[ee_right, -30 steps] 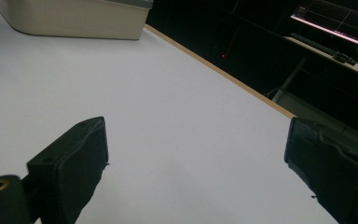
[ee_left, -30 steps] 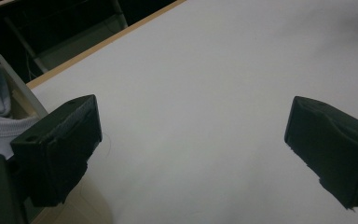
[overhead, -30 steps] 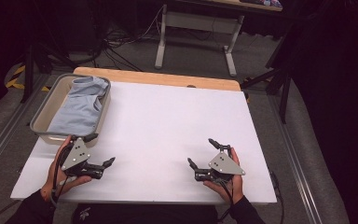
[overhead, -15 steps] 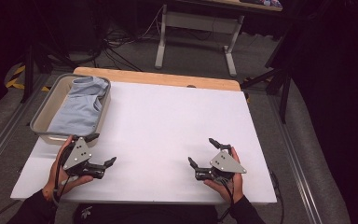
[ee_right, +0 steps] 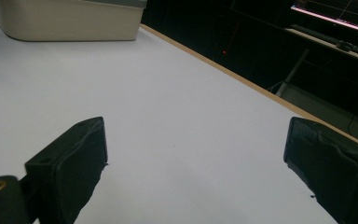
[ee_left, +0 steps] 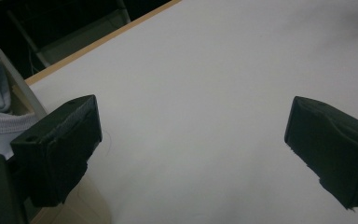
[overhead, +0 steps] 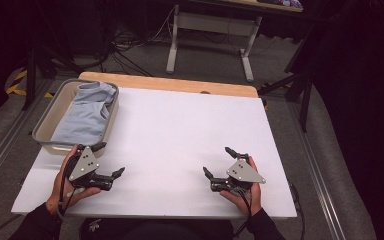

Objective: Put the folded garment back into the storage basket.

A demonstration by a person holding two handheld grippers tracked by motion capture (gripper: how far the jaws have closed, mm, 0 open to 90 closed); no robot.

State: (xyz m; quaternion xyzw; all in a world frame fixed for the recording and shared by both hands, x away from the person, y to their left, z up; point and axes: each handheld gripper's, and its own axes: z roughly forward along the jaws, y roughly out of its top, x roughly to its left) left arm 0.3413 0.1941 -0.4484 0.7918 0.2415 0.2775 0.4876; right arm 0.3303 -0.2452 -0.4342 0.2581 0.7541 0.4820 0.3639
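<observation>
The left tongs (overhead: 111, 161) and right tongs (overhead: 219, 161) rest spread and empty on the white bench (overhead: 180, 130) in the high view, the left just beside the tray (overhead: 44, 126) holding a pale blue shirt (overhead: 85, 112), while each gripper view shows jaws wide apart over bare bench.

High view looks down and forward over the whole table (overhead: 180, 130); both gripper views sit low and close over its white top, each catching the tub (overhead: 50, 125) also.
</observation>
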